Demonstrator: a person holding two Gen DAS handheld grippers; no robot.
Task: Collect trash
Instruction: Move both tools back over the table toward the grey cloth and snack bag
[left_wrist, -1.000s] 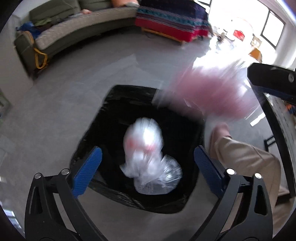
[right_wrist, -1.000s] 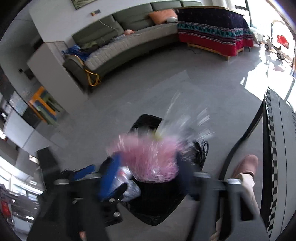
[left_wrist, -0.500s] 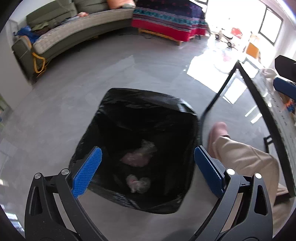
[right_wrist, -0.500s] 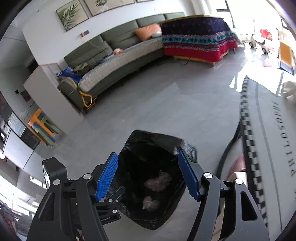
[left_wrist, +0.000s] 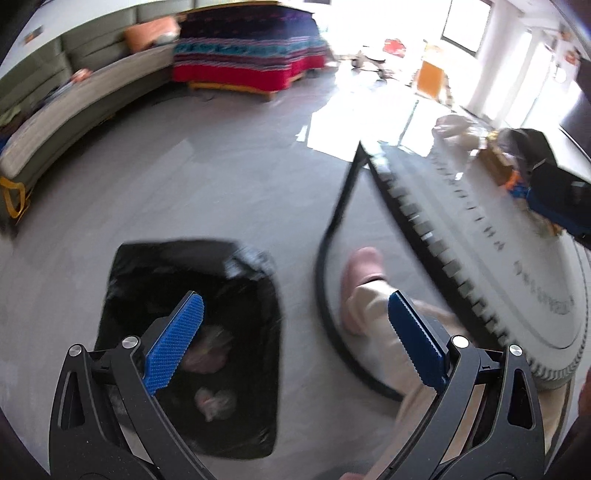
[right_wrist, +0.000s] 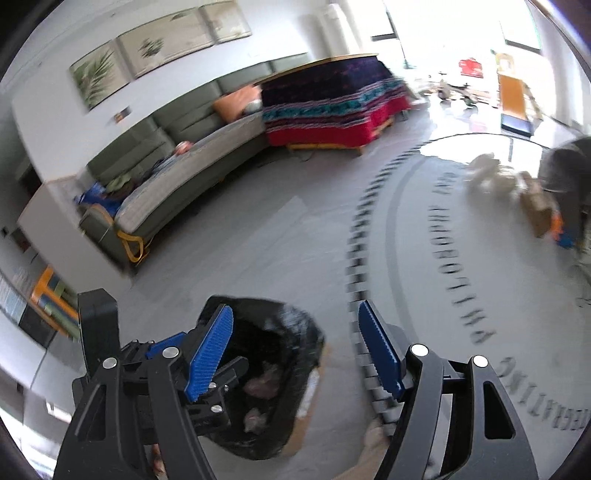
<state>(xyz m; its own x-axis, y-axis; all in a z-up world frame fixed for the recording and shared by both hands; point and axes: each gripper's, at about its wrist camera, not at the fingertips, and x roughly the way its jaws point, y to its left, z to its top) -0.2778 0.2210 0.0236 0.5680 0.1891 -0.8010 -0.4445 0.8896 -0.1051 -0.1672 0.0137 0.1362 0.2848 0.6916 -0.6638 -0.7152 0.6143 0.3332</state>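
Both tongs are swinging away from the black-lined bin (left_wrist: 192, 343) toward the round tabletop (left_wrist: 491, 236); left tongs (left_wrist: 291, 345) and right tongs (right_wrist: 295, 350) are gaping wide, empty. Bagged trash (left_wrist: 216, 400) is lying inside the bin; more litter (right_wrist: 517, 188) is sitting on the tabletop.

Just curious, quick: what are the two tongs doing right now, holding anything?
Left tongs: open, holding nothing.
Right tongs: open, holding nothing.

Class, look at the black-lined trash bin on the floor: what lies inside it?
Inside the trash bin lie two crumpled plastic bags, pinkish and clear. The left gripper's finger covers part; anything beneath stays hidden.
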